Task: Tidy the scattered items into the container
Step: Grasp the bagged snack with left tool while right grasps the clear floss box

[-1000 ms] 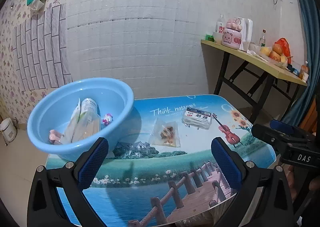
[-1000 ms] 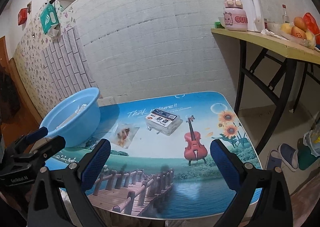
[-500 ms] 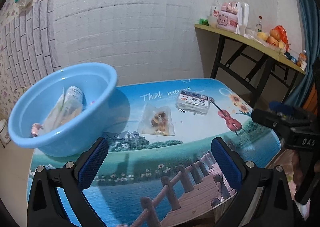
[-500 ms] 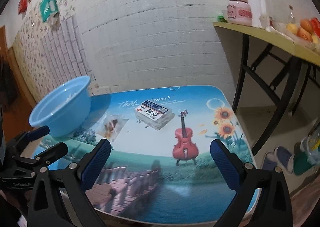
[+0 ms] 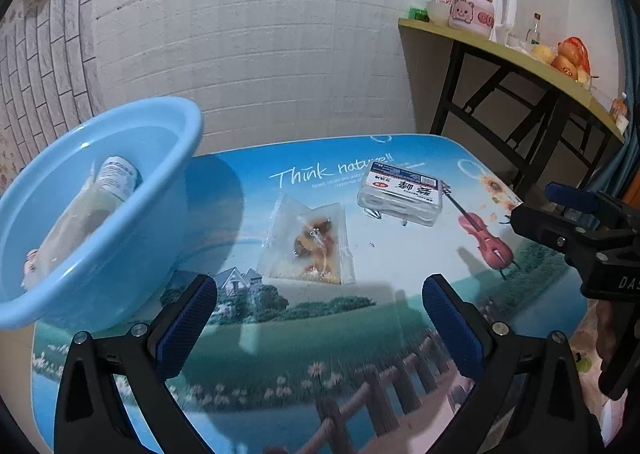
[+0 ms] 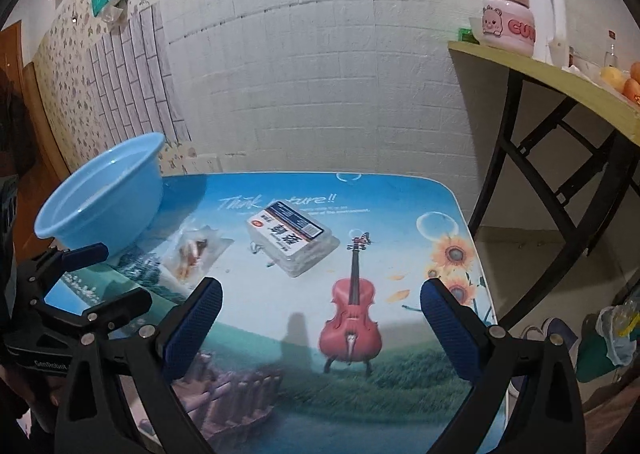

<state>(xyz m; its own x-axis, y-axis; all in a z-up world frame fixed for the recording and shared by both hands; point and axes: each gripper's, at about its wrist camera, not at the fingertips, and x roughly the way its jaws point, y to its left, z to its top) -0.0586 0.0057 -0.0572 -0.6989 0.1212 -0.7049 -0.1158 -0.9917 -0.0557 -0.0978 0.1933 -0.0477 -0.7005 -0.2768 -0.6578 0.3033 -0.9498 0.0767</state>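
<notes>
Now both tools gape empty. Snack bag lies at 12 o'clock off left gripper, nearer than right gripper; basin at 10.

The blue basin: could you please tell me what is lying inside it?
Inside the blue basin lie a labelled bottle and a small pink item; its near wall hides anything lower.
</notes>
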